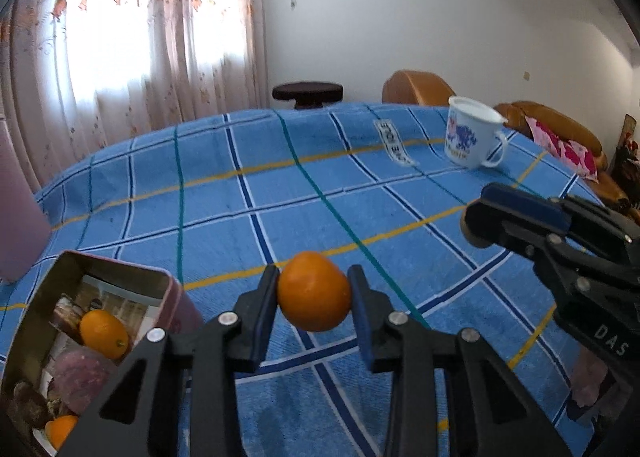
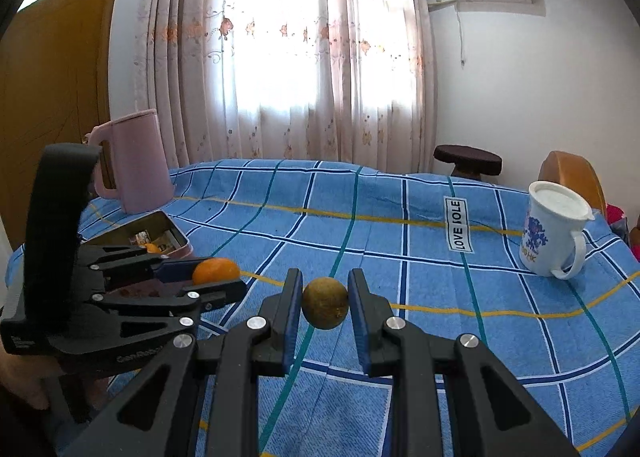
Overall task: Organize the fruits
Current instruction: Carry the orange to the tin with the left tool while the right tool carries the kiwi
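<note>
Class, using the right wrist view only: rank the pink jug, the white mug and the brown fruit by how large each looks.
1. pink jug
2. white mug; its gap to the jug is unsure, since their distances from the camera differ
3. brown fruit, held in the right gripper

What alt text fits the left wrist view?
The left hand-held gripper grips an orange above a blue plaid tablecloth. A metal tin holding fruit sits lower left; the right hand-held gripper enters from the right.
</note>
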Tool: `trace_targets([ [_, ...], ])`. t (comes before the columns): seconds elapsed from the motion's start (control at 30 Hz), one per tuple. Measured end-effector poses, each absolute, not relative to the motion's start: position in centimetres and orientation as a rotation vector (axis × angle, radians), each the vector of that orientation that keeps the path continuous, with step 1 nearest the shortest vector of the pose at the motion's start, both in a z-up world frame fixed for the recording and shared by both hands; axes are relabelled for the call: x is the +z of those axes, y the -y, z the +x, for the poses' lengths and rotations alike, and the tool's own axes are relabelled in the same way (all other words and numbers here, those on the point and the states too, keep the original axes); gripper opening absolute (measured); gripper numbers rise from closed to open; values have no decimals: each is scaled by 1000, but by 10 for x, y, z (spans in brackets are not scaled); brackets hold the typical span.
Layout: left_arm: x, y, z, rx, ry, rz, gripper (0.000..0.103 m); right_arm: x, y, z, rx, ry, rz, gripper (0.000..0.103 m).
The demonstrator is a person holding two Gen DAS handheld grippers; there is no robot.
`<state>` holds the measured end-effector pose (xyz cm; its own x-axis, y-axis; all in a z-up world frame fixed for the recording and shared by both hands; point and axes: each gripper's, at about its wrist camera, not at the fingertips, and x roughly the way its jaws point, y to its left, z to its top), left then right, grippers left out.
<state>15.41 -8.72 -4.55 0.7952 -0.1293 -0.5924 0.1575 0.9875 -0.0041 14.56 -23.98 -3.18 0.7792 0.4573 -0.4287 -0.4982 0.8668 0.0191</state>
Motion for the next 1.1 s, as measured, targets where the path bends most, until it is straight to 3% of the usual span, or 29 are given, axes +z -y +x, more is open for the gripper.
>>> trace_targets([
  [1.1,-27,82,105,-97,-412,51,36,-28,242,115,527,-331,-103,25],
])
